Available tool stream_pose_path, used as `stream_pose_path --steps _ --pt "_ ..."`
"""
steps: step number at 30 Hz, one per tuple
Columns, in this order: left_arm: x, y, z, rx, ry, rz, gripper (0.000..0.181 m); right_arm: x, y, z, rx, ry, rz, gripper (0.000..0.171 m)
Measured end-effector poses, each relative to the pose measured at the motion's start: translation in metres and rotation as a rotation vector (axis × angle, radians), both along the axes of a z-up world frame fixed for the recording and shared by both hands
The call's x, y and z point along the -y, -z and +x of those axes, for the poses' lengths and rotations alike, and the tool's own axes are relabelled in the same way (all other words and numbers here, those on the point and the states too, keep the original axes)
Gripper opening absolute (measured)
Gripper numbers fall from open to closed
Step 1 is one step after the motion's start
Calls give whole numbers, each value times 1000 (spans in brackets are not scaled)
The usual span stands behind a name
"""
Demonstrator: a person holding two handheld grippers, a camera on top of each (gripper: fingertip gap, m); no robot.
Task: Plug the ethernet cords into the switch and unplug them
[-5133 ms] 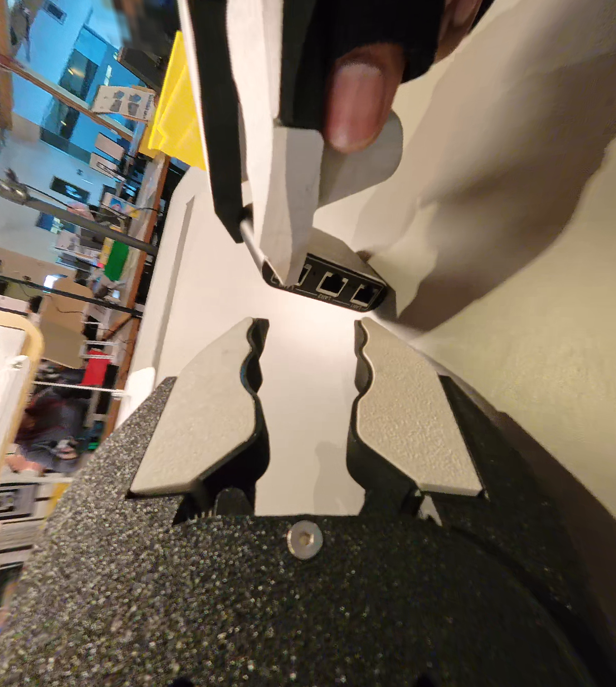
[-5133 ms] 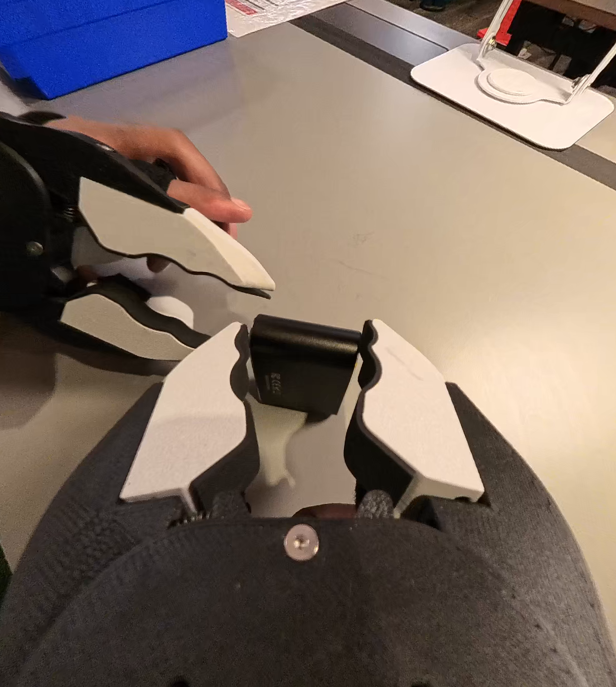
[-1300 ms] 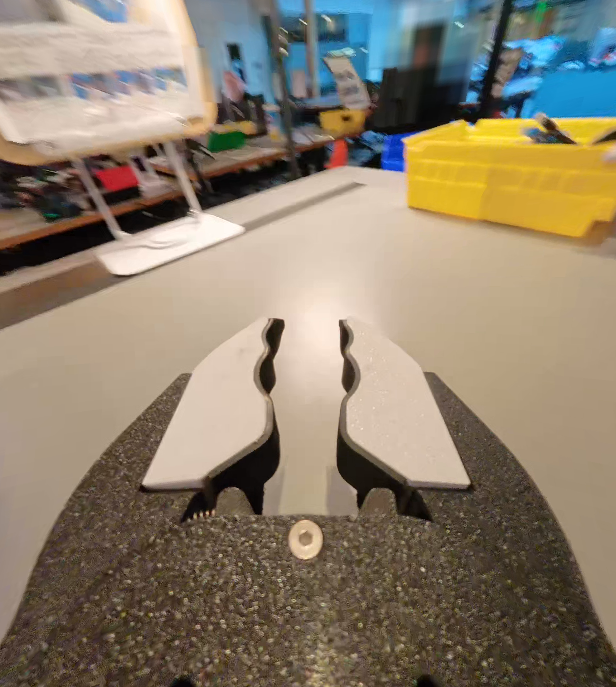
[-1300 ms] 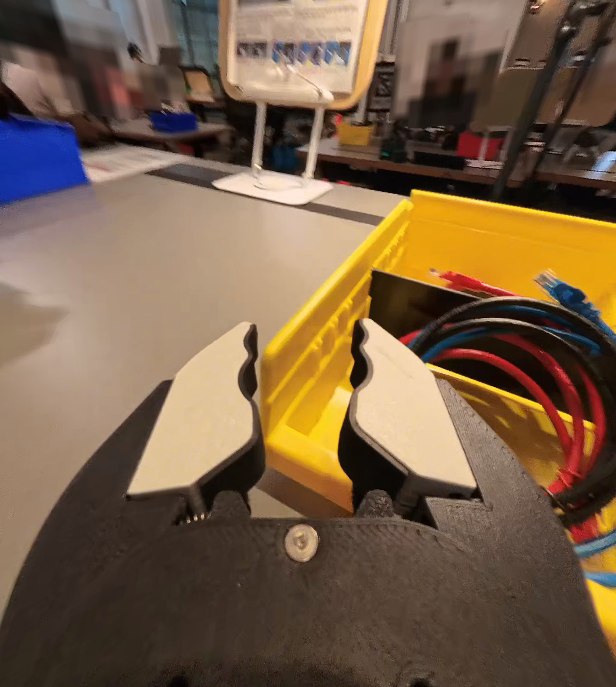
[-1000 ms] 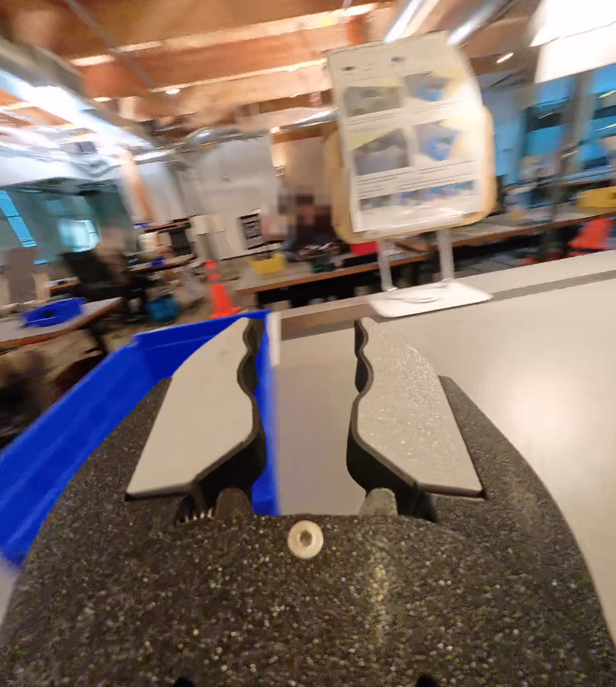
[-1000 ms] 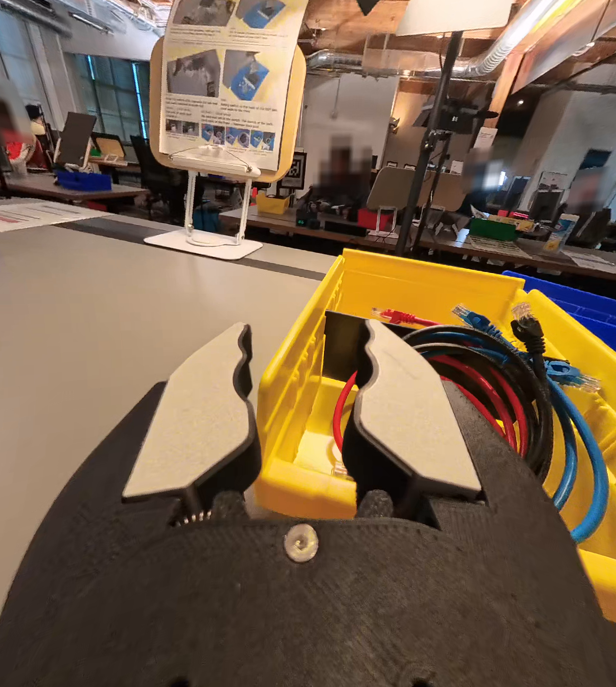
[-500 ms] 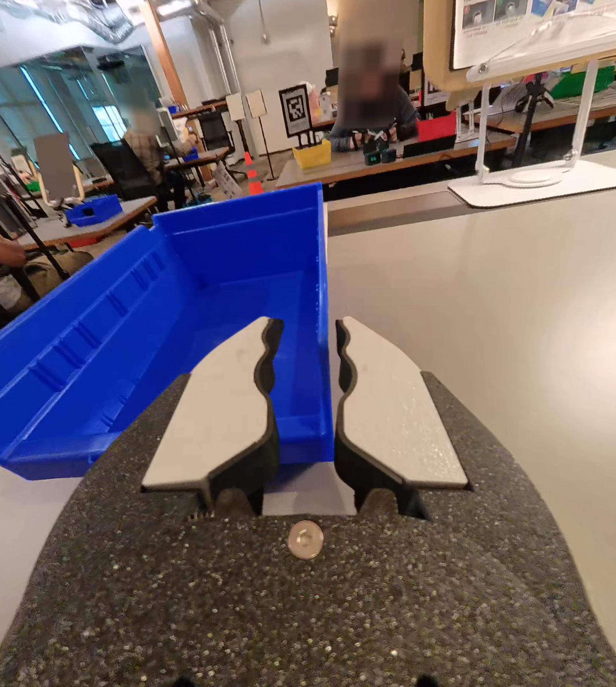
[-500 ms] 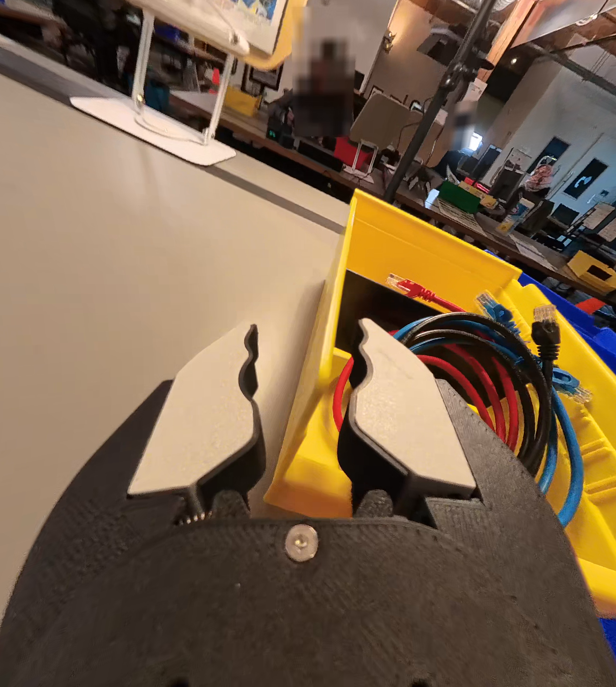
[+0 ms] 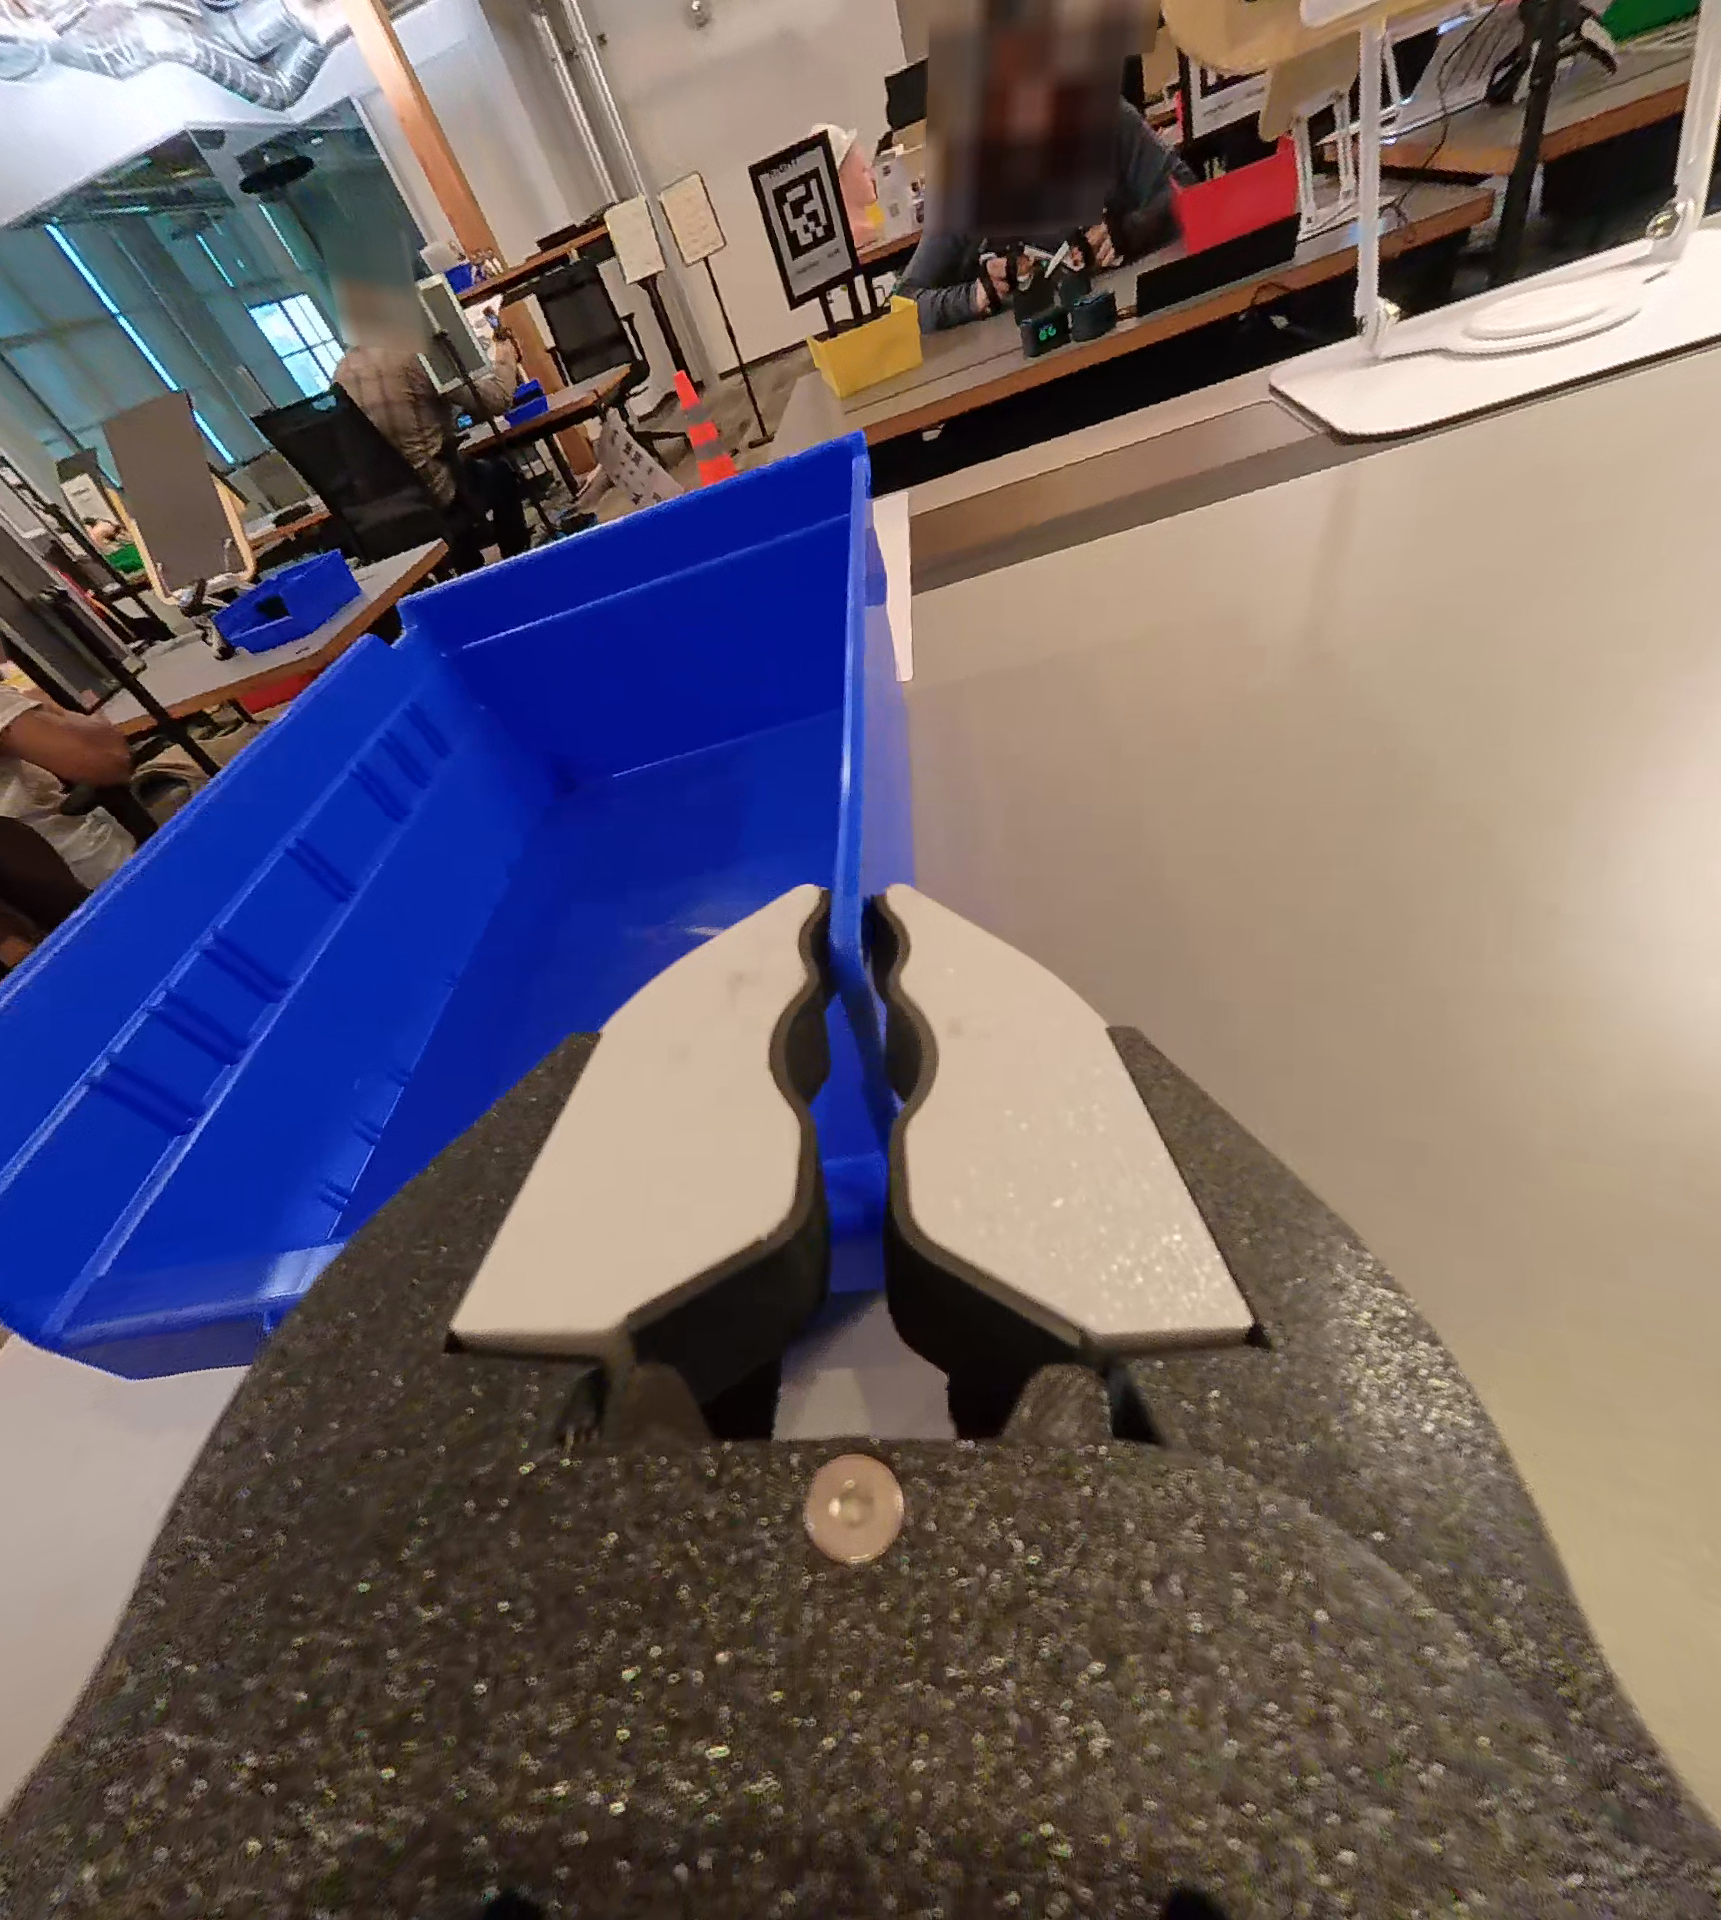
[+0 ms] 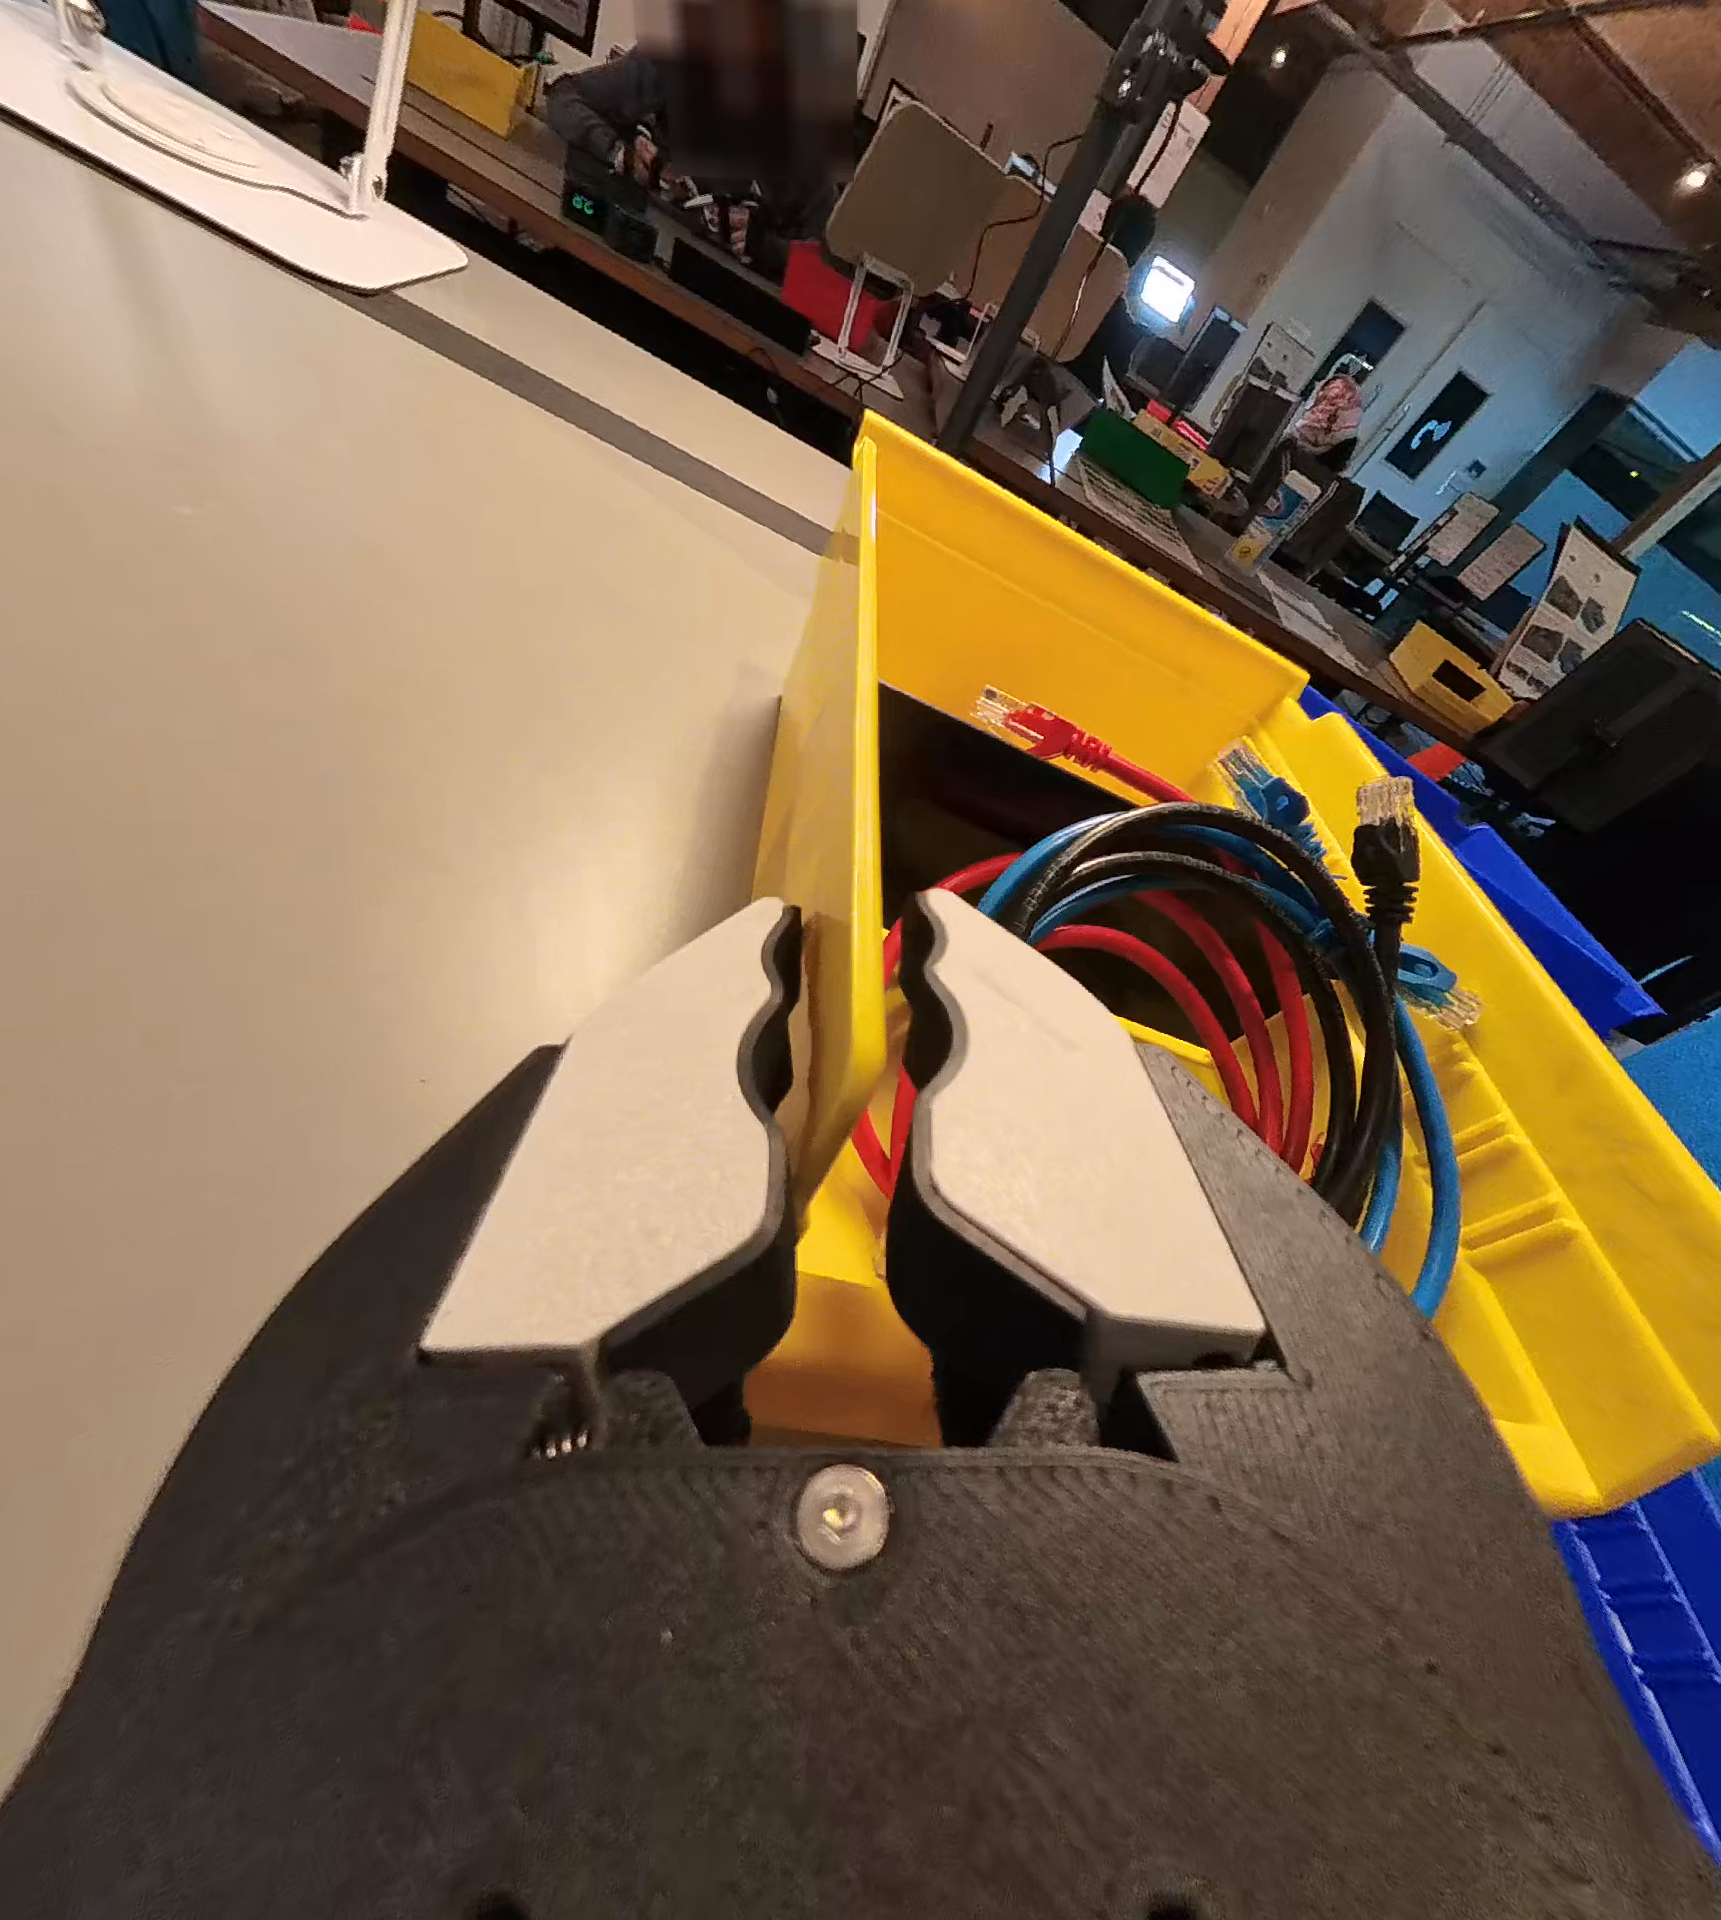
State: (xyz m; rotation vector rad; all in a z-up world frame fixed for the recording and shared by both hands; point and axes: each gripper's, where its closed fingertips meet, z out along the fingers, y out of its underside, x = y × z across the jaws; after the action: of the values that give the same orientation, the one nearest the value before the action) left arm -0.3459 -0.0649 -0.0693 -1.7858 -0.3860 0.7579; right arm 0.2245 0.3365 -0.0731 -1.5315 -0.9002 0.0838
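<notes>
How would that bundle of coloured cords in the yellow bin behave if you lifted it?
The coiled ethernet cords would probably flop and sag: they are thin, looped strands. The red, blue and black loops overlap, so pulling one may drag the others along. The plug ends sticking up could catch on the yellow bin.

- left gripper [image 9: 848, 914] was wide open w/ the blue bin [image 9: 336, 935] off to its left a sec ago, now the fingers have closed in on the bin's right wall, one inside, one outside, basically pinching it
- view swung down too: ceiling gone, bin inside fills the left half
- right gripper [image 10: 854, 920] same deal, gap was wide across the yellow bin [image 10: 1043, 623] corner, now narrowed onto its left wall
- right one moved fwd & tilted, so the red, blue & black cords [image 10: 1282, 997] sit closer, table [image 10: 264, 675] looks slanted
</notes>
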Motion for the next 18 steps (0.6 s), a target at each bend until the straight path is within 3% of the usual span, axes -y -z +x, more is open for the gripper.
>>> stream_pose_path --steps 9,12,18 --pt "-4 0 9 13 74 9 5 1 -2 0 -12 -8 8 23" --pt "-4 0 13 31 110 16 5 4 -2 -3 4 -28 31 10" --pt "-8 0 27 37 215 16 4 7 -2 -6 -1 -65 16 7"
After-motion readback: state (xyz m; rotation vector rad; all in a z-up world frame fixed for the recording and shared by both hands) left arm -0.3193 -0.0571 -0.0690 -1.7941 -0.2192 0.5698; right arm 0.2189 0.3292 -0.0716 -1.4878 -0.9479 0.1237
